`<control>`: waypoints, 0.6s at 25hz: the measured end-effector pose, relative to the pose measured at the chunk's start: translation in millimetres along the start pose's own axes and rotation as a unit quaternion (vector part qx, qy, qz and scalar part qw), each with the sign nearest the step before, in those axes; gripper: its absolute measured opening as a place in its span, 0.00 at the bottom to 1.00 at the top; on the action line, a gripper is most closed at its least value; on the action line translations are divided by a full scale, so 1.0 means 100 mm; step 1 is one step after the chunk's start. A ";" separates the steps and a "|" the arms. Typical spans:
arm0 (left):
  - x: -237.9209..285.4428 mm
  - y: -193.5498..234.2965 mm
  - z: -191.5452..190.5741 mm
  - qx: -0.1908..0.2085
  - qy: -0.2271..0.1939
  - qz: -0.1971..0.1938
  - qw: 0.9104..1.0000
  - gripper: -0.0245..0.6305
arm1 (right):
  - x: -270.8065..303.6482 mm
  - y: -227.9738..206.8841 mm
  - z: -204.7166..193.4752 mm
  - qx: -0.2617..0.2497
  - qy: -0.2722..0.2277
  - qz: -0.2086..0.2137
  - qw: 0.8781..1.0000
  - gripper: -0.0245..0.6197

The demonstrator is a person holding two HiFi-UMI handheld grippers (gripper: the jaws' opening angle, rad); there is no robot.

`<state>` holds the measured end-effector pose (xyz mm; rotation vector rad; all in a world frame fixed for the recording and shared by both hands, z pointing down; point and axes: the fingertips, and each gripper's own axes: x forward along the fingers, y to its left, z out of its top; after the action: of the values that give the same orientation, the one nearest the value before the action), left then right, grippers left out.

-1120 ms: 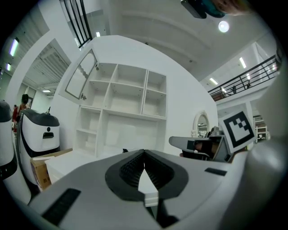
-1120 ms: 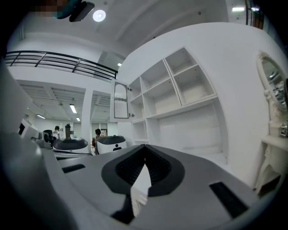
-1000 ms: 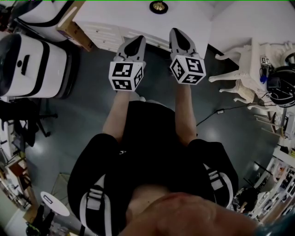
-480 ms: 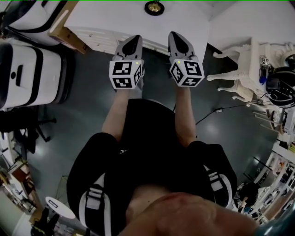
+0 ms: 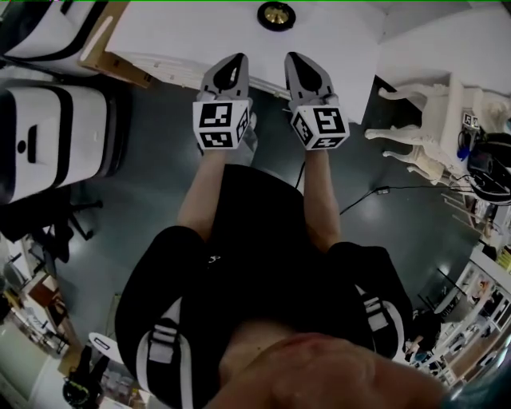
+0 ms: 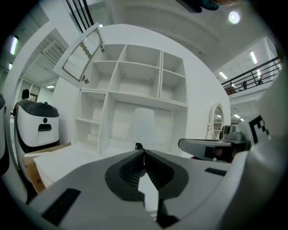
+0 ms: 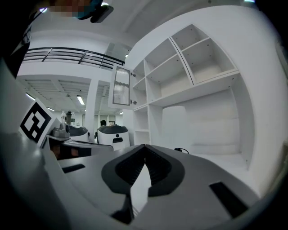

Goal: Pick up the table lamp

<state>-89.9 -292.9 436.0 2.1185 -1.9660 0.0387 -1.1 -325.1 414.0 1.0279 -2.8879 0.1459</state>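
Note:
The table lamp stands at the back of the white desk [image 5: 192,36]. From above, in the head view, the lamp [image 5: 276,15] shows as a dark round top with a gold centre. Its pale shade [image 6: 143,121] faces me in the left gripper view, and the same shade [image 7: 175,123] shows in the right gripper view. My left gripper [image 5: 237,59] and right gripper [image 5: 294,57] are held side by side over the desk's front edge, pointing at the lamp and well short of it. Both are shut with nothing between the jaws, as their tips [image 6: 144,152] [image 7: 144,146] show.
A white shelf unit [image 6: 139,76] with an open glass door [image 6: 83,54] rises behind the desk. White machines [image 5: 48,128] and a cardboard box [image 5: 100,49] stand at the left. A white ornate chair [image 5: 423,128] and a floor cable [image 5: 375,192] are at the right.
Both grippers have moved forward and a little lower, from in front of the desk to over its front edge. They stay shut and side by side.

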 end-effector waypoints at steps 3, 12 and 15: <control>0.31 0.07 0.00 -0.003 0.002 -0.016 1.000 0.05 | 0.21 -0.17 -0.04 0.004 0.006 -0.003 1.000 0.07; 1.17 0.02 -0.10 0.014 0.025 -0.088 0.996 0.05 | 0.62 -0.75 -0.14 0.020 0.021 -0.033 0.999 0.07; 1.40 0.01 -0.13 0.021 0.027 -0.105 0.994 0.05 | 0.70 -0.91 -0.17 0.026 0.022 -0.043 0.999 0.07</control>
<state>-77.1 -427.0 475.0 2.3136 -1.7169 0.0994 2.6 -437.0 444.0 1.1398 -2.8100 0.2368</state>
